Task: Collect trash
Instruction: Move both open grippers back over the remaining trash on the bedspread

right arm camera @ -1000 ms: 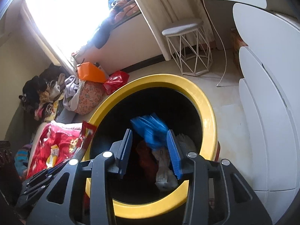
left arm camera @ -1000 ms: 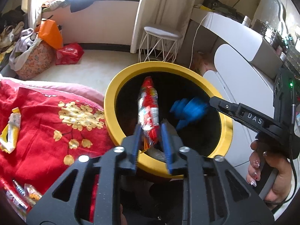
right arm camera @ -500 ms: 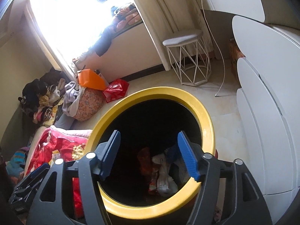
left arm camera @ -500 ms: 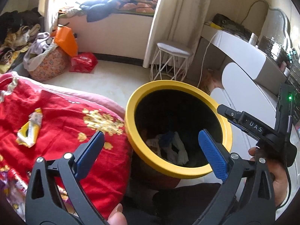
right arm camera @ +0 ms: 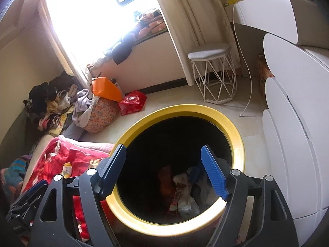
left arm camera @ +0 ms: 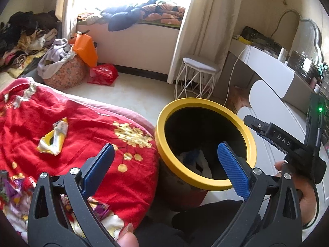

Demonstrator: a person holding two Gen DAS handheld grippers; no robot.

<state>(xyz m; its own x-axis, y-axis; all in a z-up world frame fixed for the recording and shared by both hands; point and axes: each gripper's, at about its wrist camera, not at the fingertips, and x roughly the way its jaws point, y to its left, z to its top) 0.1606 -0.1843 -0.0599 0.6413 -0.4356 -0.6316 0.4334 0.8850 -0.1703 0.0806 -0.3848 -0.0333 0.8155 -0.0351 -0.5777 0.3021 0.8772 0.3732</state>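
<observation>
A round bin with a yellow rim (left arm camera: 164,154) (right arm camera: 238,144) stands on the floor beside a red blanket (left arm camera: 86,127) (right arm camera: 51,162). Inside it lie several wrappers, white, red and blue (right arm camera: 185,193) (left arm camera: 193,156). My left gripper (left arm camera: 164,164) is open and empty, above the blanket's edge and the bin's near rim. My right gripper (right arm camera: 164,168) is open and empty, over the bin mouth; it also shows in the left wrist view (left arm camera: 277,140). A yellow and white wrapper (left arm camera: 53,138) (right arm camera: 66,167) lies on the blanket. Several colourful wrappers (left arm camera: 96,205) lie at its near edge.
A white wire stool (left arm camera: 197,78) (right arm camera: 213,74) stands behind the bin. White curved drawers (right arm camera: 298,123) and a dressing table (left arm camera: 273,72) are on the right. A red bag (left arm camera: 102,74), an orange bag (left arm camera: 86,49) and clothes piles (right arm camera: 51,103) lie by the window wall.
Both grippers opened and dropped their trash into the bin: the left a red and white wrapper, the right a blue one. Both then pulled back and up from the bin.
</observation>
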